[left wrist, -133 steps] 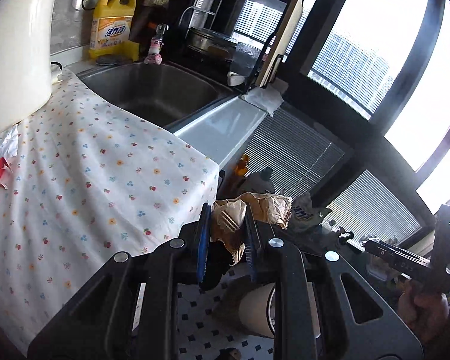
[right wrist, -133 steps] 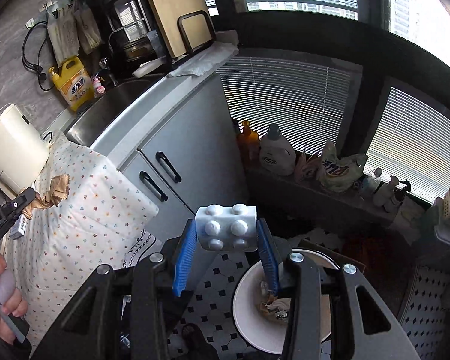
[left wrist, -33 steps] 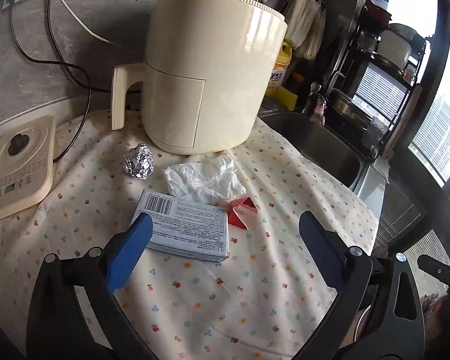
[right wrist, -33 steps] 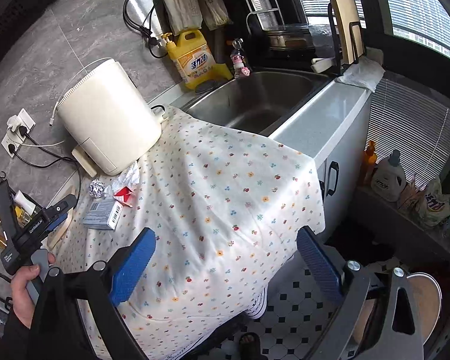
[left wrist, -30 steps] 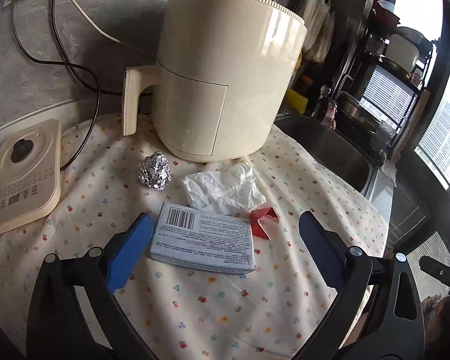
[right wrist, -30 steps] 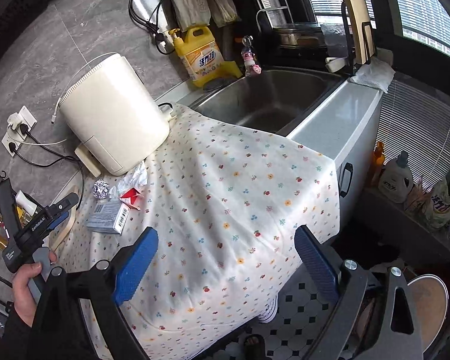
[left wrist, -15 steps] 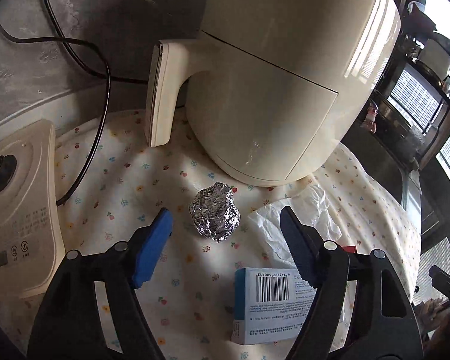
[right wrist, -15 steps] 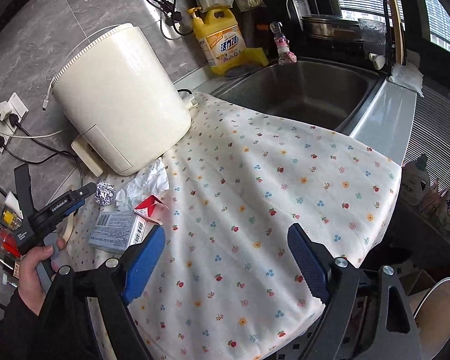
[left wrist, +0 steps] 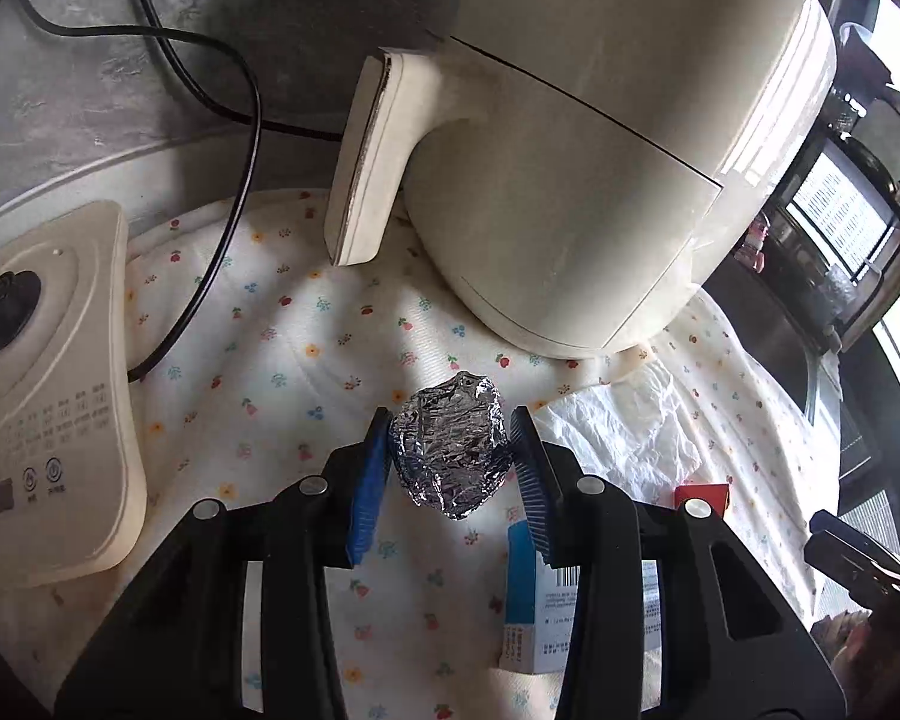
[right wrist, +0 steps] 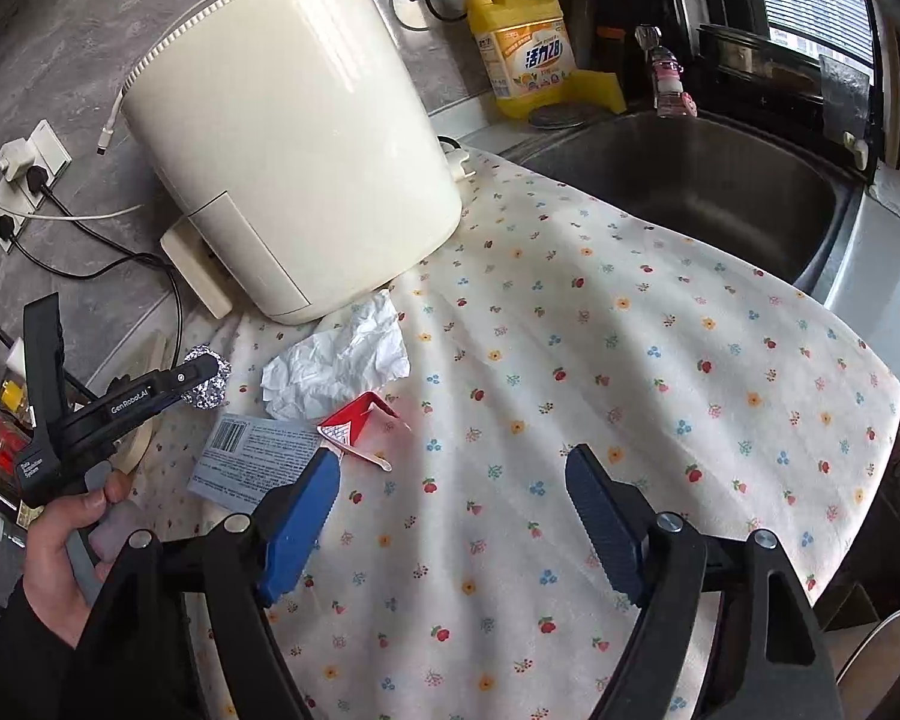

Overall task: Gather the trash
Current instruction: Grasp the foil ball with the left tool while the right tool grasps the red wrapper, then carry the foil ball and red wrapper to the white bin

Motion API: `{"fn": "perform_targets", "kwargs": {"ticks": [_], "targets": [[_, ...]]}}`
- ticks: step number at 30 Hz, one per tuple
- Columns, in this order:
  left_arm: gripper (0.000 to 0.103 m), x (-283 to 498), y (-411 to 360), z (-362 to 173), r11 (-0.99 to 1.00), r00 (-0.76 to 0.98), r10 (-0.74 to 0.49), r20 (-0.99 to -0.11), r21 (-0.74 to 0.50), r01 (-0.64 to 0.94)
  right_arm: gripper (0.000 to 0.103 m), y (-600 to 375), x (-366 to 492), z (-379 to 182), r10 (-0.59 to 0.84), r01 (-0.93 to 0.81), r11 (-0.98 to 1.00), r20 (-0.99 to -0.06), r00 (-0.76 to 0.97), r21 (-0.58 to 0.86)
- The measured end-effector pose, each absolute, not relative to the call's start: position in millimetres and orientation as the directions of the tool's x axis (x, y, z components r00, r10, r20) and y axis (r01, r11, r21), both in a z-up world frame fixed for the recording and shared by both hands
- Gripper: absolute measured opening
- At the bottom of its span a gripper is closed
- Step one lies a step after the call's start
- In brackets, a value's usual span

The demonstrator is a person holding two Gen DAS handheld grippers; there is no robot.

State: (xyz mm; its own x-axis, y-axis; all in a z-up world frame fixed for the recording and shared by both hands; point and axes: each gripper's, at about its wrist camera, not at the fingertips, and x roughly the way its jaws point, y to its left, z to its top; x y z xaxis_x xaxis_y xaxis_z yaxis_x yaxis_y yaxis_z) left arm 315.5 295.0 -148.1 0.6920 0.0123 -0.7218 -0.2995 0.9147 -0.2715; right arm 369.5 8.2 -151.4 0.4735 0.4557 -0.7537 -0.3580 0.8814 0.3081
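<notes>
A crumpled foil ball (left wrist: 450, 462) lies on the flowered cloth (left wrist: 282, 372) in front of the cream air fryer (left wrist: 570, 180). My left gripper (left wrist: 450, 420) straddles it, jaws closing, and both blue pads (left wrist: 369, 480) touch its sides. The right wrist view shows that same left gripper (right wrist: 201, 375) at the foil ball (right wrist: 213, 393), held by a hand (right wrist: 60, 546). Beside it lie a crumpled white tissue (right wrist: 336, 366), a torn red-and-white packet (right wrist: 354, 420) and a blue-and-white box (right wrist: 252, 456). My right gripper (right wrist: 450, 456) hovers over the cloth near the packet, jaws wide but closing slowly, nothing between them.
A cream control unit (left wrist: 42, 384) and a black cable (left wrist: 228, 210) sit left of the foil. The steel sink (right wrist: 690, 180), a yellow detergent bottle (right wrist: 525, 42) and wall sockets (right wrist: 24, 180) ring the counter. A bin rim (right wrist: 894, 630) shows low on the right.
The left gripper came down and forward onto the foil ball and its jaws narrowed from wide open to touching it. The right gripper moved in over the cloth toward the packet, jaws slightly narrower.
</notes>
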Motion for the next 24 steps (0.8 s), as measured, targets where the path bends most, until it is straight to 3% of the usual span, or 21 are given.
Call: {"fn": "perform_targets", "kwargs": {"ticks": [13, 18, 24], "targets": [[0.04, 219.8, 313.4, -134.8, 0.873, 0.691, 0.105, -0.715, -0.267, -0.409, 0.069, 71.0, 398.7, -176.4, 0.478, -0.445, 0.848, -0.776, 0.412, 0.286], [0.04, 195.0, 316.0, -127.6, 0.857, 0.69, 0.13, -0.712, -0.269, -0.439, 0.025, 71.7, 400.3, -178.0, 0.517, -0.472, 0.82, -0.773, 0.368, 0.324], [0.04, 195.1, 295.9, -116.2, 0.872, 0.713, 0.113, -0.692, -0.275, -0.405, 0.022, 47.5, 383.6, -161.7, 0.525, -0.477, 0.817, -0.759, 0.385, 0.323]]}}
